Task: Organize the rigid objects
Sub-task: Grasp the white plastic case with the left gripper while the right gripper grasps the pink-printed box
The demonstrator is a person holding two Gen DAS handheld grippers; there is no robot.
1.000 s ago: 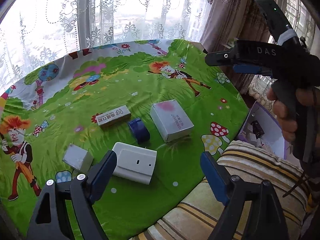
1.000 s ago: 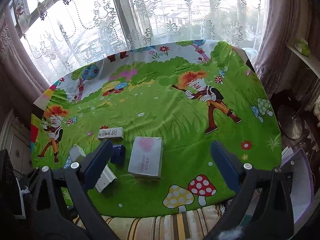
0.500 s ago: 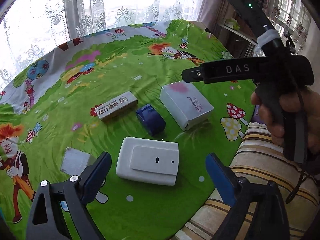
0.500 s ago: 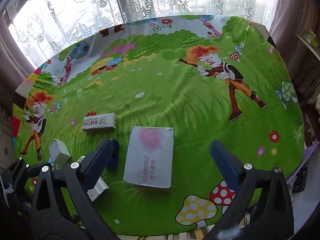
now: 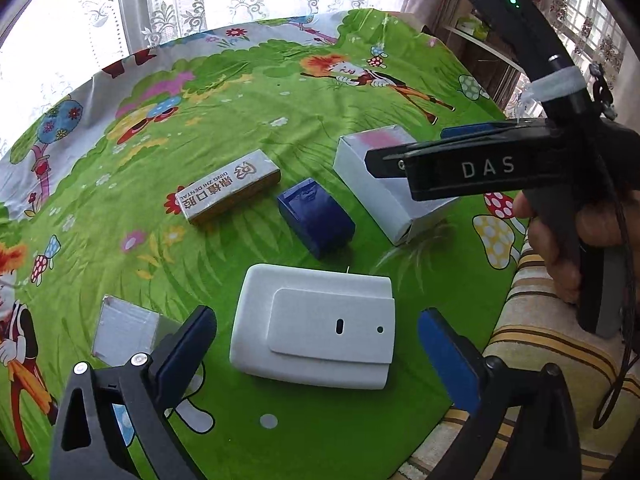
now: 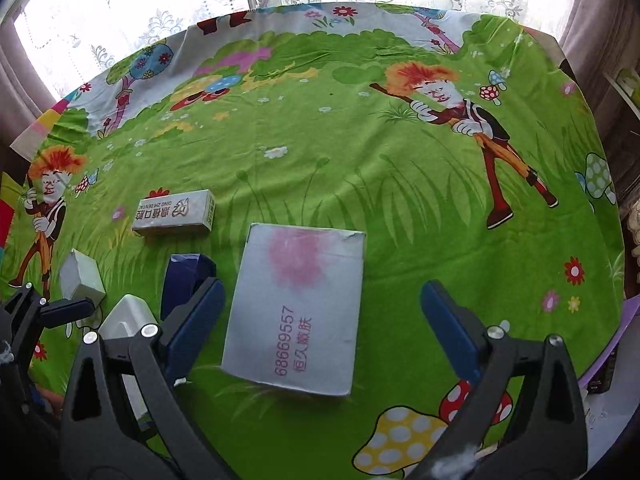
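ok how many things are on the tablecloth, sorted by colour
White or grey: 4, namely the flat white case, the box with the pink stain, the long dental box and the small pale box
Dark blue: 1, the blue box
Total: 5

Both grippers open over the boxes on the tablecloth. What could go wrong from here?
1. The left gripper, jaws just opened wide and empty, frames the white flat case; the case looks almost as wide as the gap, so a finger may land on it.
2. The blue box sits close behind the case and could get nudged.
3. The right gripper hovers over the white printed box; both grippers work close together and might collide.
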